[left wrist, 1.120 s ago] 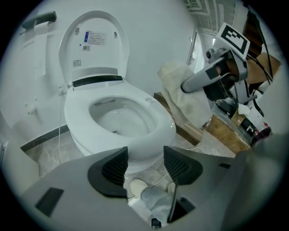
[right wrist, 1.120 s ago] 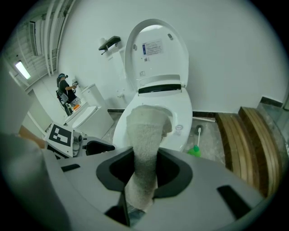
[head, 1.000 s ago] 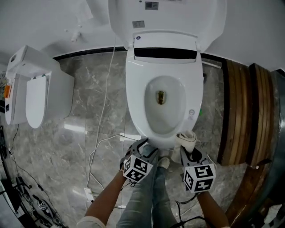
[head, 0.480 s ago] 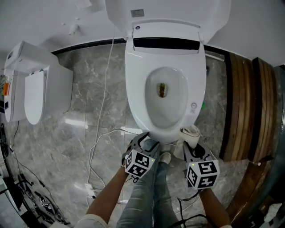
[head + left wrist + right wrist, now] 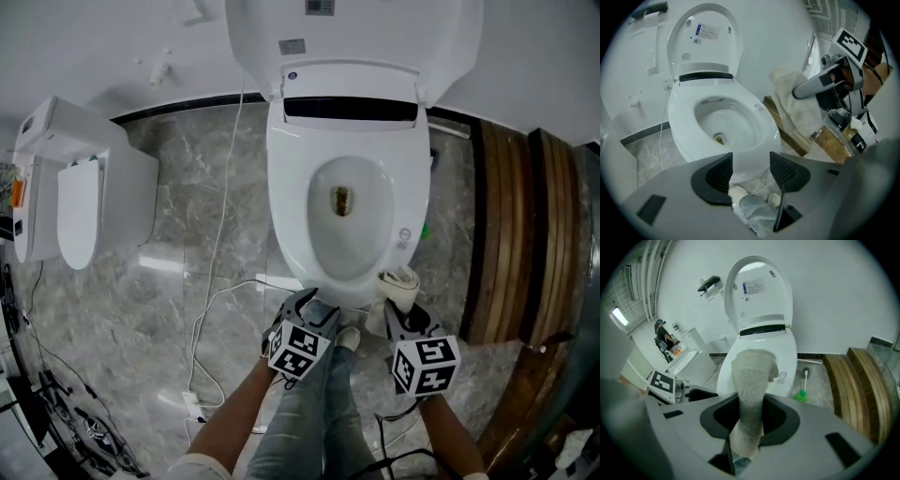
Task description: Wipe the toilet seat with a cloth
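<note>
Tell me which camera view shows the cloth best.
The right gripper view: the cloth fills its centre, clamped between the right gripper's jaws. The left gripper view shows it crumpled from the side; the head view shows only a small roll beside the toilet seat.

Toilet seat [image 5: 286, 187]: plain white, black band at its hinge. Cloth [image 5: 751, 380]: off-white, towelling texture. Floor [image 5: 159, 281], left of frame: grey marble, pale veining. Slatted panel [image 5: 511, 225], right edge: dark brown wood. Left gripper [image 5: 312, 302] and right gripper [image 5: 401, 311]: grey, cubes chequered black-and-white. Brush [image 5: 803, 393]: green. Trouser leg [image 5: 319, 403], bottom centre: faded blue denim
</note>
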The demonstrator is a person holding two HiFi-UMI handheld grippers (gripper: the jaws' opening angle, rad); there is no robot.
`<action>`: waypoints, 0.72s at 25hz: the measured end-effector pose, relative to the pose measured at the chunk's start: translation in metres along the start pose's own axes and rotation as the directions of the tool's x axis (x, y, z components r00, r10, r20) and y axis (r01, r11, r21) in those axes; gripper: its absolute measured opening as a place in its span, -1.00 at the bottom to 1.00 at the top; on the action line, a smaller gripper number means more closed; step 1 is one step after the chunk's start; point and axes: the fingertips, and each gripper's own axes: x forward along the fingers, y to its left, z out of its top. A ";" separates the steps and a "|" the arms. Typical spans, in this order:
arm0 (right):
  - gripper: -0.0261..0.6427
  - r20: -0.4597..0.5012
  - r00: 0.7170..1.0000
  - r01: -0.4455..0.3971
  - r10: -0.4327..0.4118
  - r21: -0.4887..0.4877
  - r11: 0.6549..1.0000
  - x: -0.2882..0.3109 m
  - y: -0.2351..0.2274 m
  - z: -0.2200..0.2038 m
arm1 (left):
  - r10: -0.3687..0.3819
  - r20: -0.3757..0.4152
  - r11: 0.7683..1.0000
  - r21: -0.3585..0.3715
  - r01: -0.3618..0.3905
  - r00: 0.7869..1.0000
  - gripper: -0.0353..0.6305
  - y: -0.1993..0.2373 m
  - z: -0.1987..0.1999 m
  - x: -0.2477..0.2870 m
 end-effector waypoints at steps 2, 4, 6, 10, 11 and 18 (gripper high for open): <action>-0.60 0.006 1.000 0.003 -0.003 0.001 1.000 -0.005 0.001 0.011 | -0.009 0.034 1.000 0.000 0.009 0.999 -0.09 -0.005 0.018 -0.010; -0.60 0.014 1.000 0.008 -0.008 -0.002 1.000 -0.011 0.001 0.024 | -0.005 0.081 1.000 -0.003 0.005 0.997 -0.16 -0.007 0.044 -0.022; -0.60 0.023 1.000 0.017 -0.017 -0.003 1.000 -0.016 -0.002 0.040 | 0.016 0.137 1.000 -0.015 -0.014 0.991 -0.32 -0.004 0.076 -0.035; -0.60 0.021 0.999 0.033 -0.033 0.006 0.999 -0.026 -0.005 0.069 | 0.053 0.226 0.996 -0.082 -0.035 0.973 -0.55 0.009 0.134 -0.058; -0.60 0.016 0.999 0.035 -0.035 0.010 0.999 -0.027 -0.004 0.076 | 0.060 0.238 0.994 -0.104 -0.036 0.969 -0.58 0.013 0.146 -0.063; -0.60 0.012 1.000 -0.015 0.014 0.043 0.999 -0.006 0.014 0.113 | 0.159 0.237 0.972 -0.206 -0.111 0.958 -0.86 0.057 0.188 -0.070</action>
